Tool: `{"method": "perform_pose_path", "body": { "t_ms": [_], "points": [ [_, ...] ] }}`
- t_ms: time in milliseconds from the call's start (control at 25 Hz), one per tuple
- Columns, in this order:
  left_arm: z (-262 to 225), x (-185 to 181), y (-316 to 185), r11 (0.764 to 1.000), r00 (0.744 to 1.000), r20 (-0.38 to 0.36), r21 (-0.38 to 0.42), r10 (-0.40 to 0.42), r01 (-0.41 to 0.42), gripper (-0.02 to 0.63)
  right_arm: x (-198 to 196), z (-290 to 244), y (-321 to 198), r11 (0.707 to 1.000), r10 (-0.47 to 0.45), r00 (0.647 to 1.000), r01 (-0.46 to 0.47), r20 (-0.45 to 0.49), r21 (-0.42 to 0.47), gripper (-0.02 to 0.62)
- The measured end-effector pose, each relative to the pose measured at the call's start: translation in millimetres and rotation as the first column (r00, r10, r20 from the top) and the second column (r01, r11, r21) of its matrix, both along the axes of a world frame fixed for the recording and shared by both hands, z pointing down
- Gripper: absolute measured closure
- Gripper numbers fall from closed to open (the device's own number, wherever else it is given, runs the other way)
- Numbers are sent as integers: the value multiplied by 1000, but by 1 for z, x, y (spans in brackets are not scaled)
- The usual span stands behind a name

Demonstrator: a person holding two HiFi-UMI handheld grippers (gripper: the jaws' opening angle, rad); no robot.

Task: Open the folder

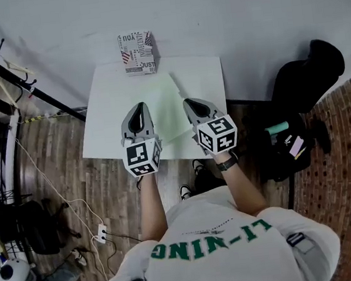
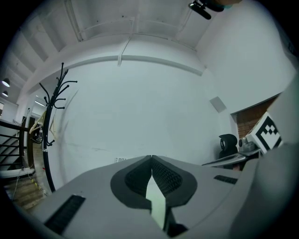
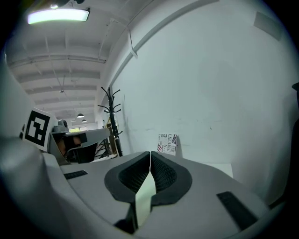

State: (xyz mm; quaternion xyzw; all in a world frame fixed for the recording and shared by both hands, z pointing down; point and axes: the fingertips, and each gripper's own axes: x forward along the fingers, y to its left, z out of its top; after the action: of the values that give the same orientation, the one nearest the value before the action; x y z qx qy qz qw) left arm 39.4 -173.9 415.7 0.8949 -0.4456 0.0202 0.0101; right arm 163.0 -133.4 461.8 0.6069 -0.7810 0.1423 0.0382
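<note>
A pale green folder (image 1: 170, 109) lies flat on the white table (image 1: 108, 128), one corner flap (image 1: 185, 85) showing toward the right. My left gripper (image 1: 138, 109) hovers over the folder's left edge, jaw tips together. My right gripper (image 1: 192, 104) hovers over its right part, jaws likewise together. In the left gripper view the left gripper (image 2: 152, 159) is shut, with only a pale green strip showing below the pads. In the right gripper view the right gripper (image 3: 150, 154) is shut too, and nothing is visibly pinched.
A printed box (image 1: 137, 53) stands at the table's far edge against the wall, also seen as the printed box (image 3: 168, 144). A black bag and chair (image 1: 304, 81) sit to the right. A coat rack (image 2: 51, 116), cables and a power strip (image 1: 101, 232) are at the left.
</note>
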Motion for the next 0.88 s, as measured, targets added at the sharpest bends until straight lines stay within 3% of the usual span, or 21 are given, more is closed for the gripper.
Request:
{"method": "perform_pose_path", "body": {
  "t_ms": [200,560,880],
  "points": [
    [8,27,-38,999,1000,-17,-19,-27,26,591,29,10,-48,999,-40,999,40,-5,-29,572],
    [31,66,-87,996,997,55,-69,-55,59,591,66,71,-105,970,-176,983,164,-53,-181,526],
    [68,69,-108,985,991,106,-146,-76,91,591,85,154,-132,924,-179,980,196,82,-329,415]
  ]
}}
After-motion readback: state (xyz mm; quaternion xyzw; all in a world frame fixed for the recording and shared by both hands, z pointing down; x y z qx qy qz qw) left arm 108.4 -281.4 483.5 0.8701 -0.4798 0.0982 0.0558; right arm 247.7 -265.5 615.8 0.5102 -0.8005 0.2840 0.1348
